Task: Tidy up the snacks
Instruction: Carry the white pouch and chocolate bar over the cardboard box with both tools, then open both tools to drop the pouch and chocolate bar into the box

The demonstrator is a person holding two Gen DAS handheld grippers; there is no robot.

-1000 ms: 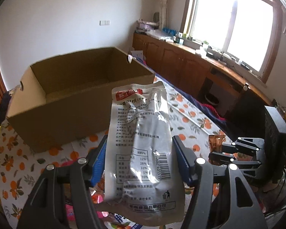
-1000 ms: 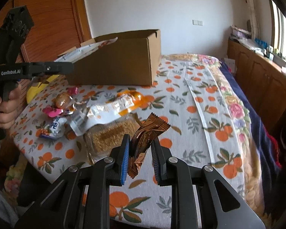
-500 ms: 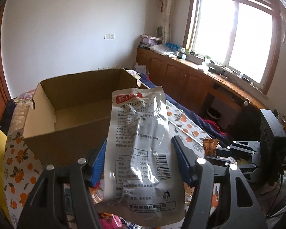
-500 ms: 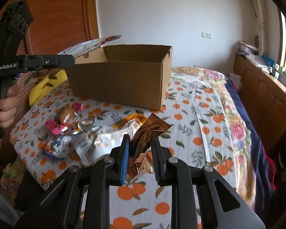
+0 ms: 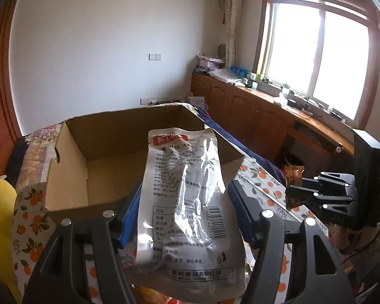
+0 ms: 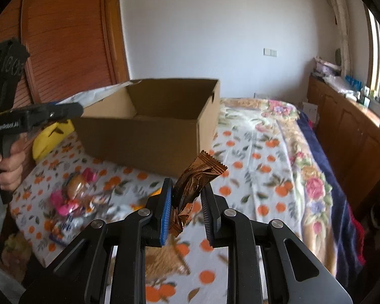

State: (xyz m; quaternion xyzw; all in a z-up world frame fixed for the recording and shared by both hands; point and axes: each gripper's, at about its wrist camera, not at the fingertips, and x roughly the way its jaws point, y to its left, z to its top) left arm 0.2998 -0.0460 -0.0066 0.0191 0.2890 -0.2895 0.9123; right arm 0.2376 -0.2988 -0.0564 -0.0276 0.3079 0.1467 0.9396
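The left hand-held gripper (image 5: 182, 211) clasps a silver pouch (image 5: 187, 202) by its edges above the cardboard box (image 5: 71, 202); light, limp, slippery film. The right hand-held gripper (image 6: 185, 204) pinches a crinkly brown wrapper (image 6: 197, 179), short of the box

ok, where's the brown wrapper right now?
Pinched in the right gripper, the brown wrapper is held above the orange-print tablecloth, just short of the cardboard box. In the left wrist view it shows at right.

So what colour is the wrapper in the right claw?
Shiny copper-brown wrapper, clearest in the right wrist view.
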